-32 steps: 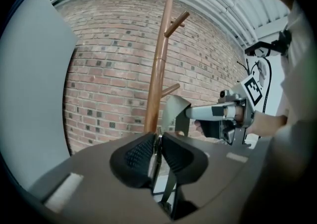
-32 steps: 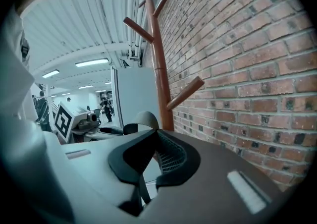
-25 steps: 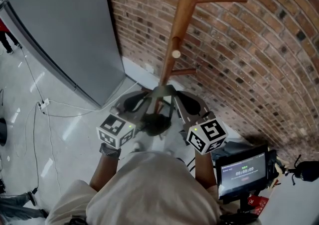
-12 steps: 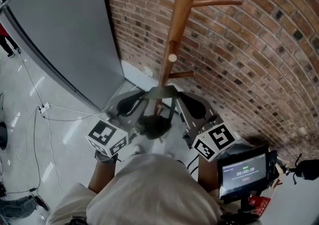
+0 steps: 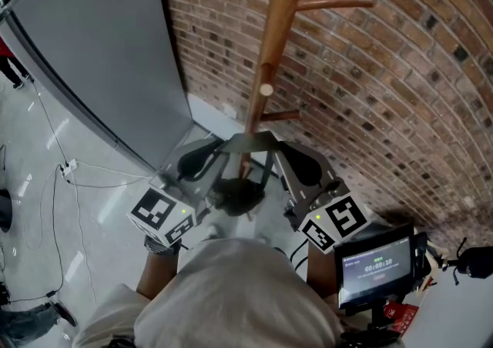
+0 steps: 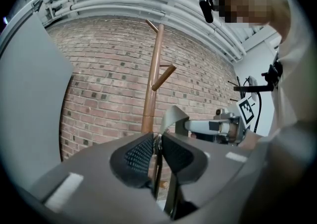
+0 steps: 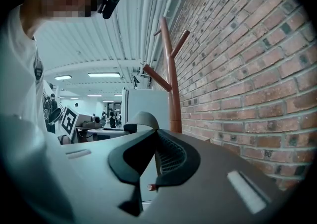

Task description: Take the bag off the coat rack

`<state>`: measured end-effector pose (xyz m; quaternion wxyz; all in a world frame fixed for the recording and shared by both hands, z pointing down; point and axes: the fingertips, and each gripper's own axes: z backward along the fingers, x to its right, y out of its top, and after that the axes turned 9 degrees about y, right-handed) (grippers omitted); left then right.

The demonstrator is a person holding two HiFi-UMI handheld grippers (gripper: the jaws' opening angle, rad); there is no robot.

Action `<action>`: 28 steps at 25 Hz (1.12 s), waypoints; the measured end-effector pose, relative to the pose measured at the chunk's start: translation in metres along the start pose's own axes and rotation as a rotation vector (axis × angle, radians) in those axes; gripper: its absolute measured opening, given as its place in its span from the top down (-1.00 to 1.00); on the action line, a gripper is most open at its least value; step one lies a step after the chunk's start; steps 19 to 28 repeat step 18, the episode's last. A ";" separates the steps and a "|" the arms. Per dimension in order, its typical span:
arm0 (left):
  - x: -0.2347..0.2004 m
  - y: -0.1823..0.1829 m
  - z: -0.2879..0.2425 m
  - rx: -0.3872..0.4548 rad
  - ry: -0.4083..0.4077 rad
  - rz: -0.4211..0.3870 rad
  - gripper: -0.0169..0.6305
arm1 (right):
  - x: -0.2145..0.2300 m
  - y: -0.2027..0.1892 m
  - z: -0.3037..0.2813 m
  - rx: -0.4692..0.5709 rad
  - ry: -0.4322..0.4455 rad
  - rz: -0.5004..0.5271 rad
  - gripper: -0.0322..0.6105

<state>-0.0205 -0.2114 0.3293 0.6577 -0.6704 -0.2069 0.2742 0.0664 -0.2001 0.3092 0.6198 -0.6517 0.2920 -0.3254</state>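
The wooden coat rack [image 5: 271, 61] stands against the brick wall; it also shows in the left gripper view [image 6: 150, 84] and the right gripper view [image 7: 174, 94]. A grey-green bag strap [image 5: 248, 139] spans between my two grippers in front of the pole, on no peg that I can see. The dark bag [image 5: 237, 194] hangs below the strap. My left gripper [image 5: 223, 151] is shut on one end of the strap [image 6: 172, 118]. My right gripper [image 5: 273, 151] is shut on the other end, and the strap [image 7: 142, 118] loops above its jaws.
A tall grey panel [image 5: 100, 54] stands at the left of the rack. Cables and a power strip [image 5: 69, 162] lie on the pale floor. A small screen on a stand [image 5: 376, 262] sits at the lower right. The rack's lower pegs [image 5: 283, 115] jut out just above the strap.
Both grippers have drawn slightly down and back toward the person, the left one also leftward, with the strap still pinched between them. The bag hangs as before.
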 end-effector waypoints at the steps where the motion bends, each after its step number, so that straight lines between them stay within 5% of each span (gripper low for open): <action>1: 0.000 0.001 0.000 0.001 -0.001 -0.001 0.79 | 0.000 0.000 0.000 0.000 0.000 -0.003 0.88; 28: 0.003 0.000 -0.003 0.000 -0.011 0.000 0.79 | 0.004 0.000 0.002 0.012 -0.012 -0.004 0.88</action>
